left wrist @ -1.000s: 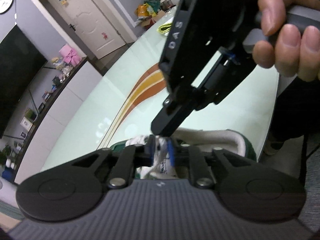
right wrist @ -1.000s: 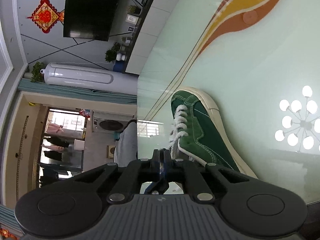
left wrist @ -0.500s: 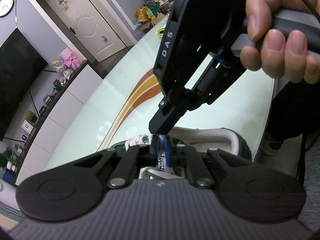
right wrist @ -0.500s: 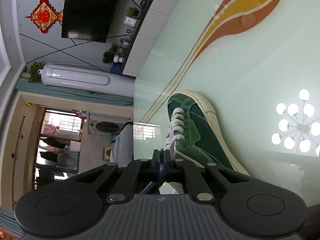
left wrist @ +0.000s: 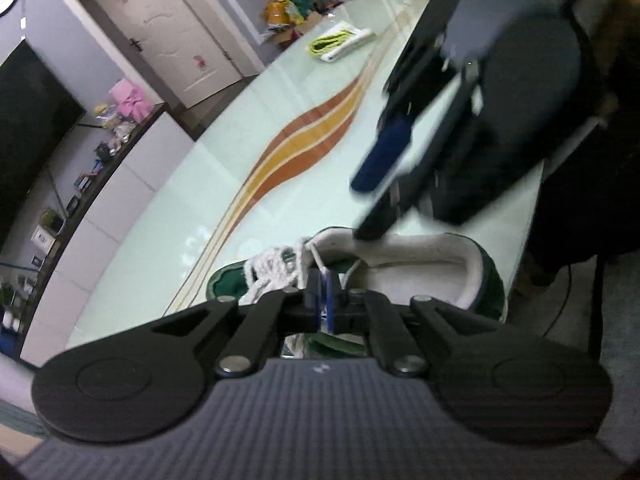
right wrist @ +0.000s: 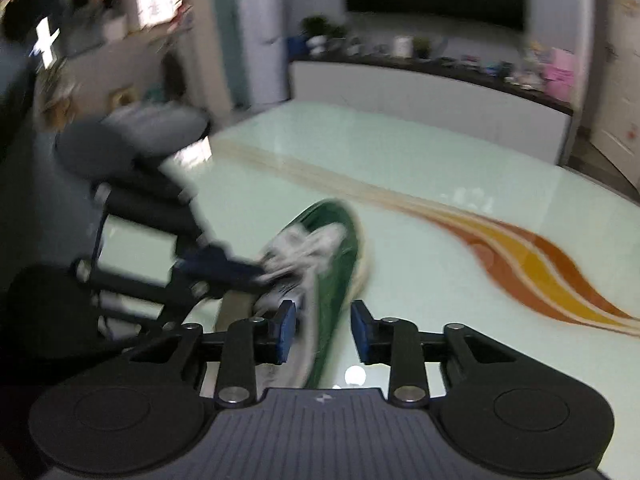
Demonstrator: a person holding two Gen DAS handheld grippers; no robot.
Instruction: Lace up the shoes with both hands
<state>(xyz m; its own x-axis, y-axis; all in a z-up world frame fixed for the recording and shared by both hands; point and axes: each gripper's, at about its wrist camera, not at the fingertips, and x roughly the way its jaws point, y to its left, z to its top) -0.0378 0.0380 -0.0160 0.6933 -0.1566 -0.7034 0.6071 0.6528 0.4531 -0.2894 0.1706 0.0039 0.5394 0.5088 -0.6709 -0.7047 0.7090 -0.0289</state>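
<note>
A green suede shoe (left wrist: 486, 276) with a white lining and white laces (left wrist: 272, 268) lies on the glass table (left wrist: 192, 208). My left gripper (left wrist: 322, 300) sits low over the shoe's tongue, shut on a white lace strand that rises from the eyelets. My right gripper (left wrist: 362, 210) hovers blurred above the shoe's collar, its blue pads apart. In the right wrist view the right gripper (right wrist: 324, 332) stands open, straddling the shoe's side (right wrist: 340, 248) with nothing held. The left gripper (right wrist: 256, 270) reaches in from the left onto the laces (right wrist: 304, 246).
The table carries an orange and yellow swirl (left wrist: 312, 136). A yellow and white bundle (left wrist: 340, 40) lies at its far end. The table's near edge (left wrist: 532, 216) runs by a person's dark clothing on the right. White cabinets (right wrist: 420, 92) line the wall.
My right gripper has opened, let go of the lace, lifted away from the left gripper and swung round fast. My left gripper stays shut at the tongue.
</note>
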